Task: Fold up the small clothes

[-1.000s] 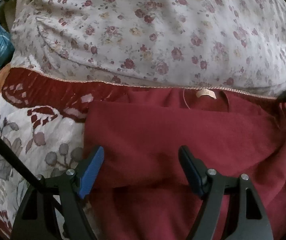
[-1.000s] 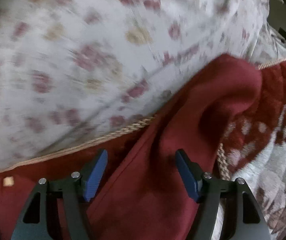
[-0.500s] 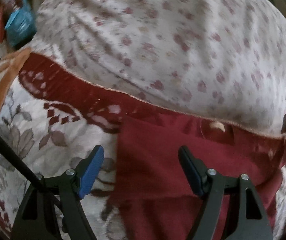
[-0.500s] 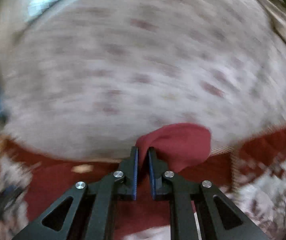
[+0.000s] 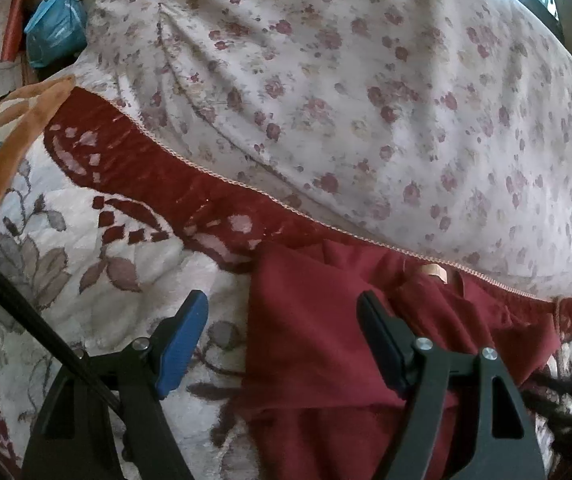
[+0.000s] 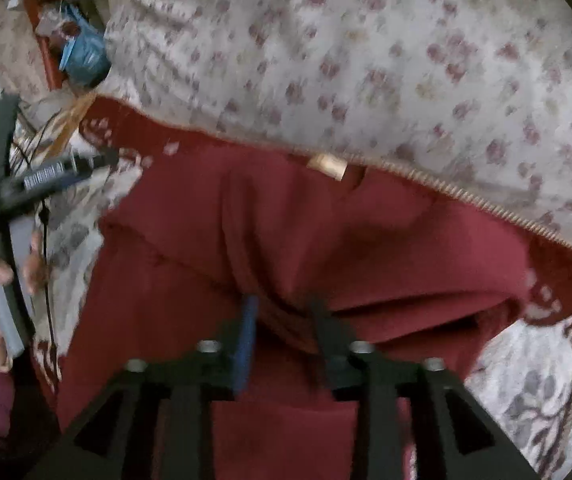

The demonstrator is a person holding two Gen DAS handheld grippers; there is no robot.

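On the bedspread (image 5: 86, 280), the red shirt (image 5: 310, 340) lies collar toward pillow (image 5: 326, 100); both tongs released.

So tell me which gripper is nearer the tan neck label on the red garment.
Probably right, though the views differ. The right gripper hangs over the garment straight below the label; its jaws have just been opening. The left gripper sits off the garment's left edge.

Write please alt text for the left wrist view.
A partly folded dark red garment lies on a patterned bedspread, below a floral pillow. The left gripper hovers open above the garment's left edge, holding nothing.
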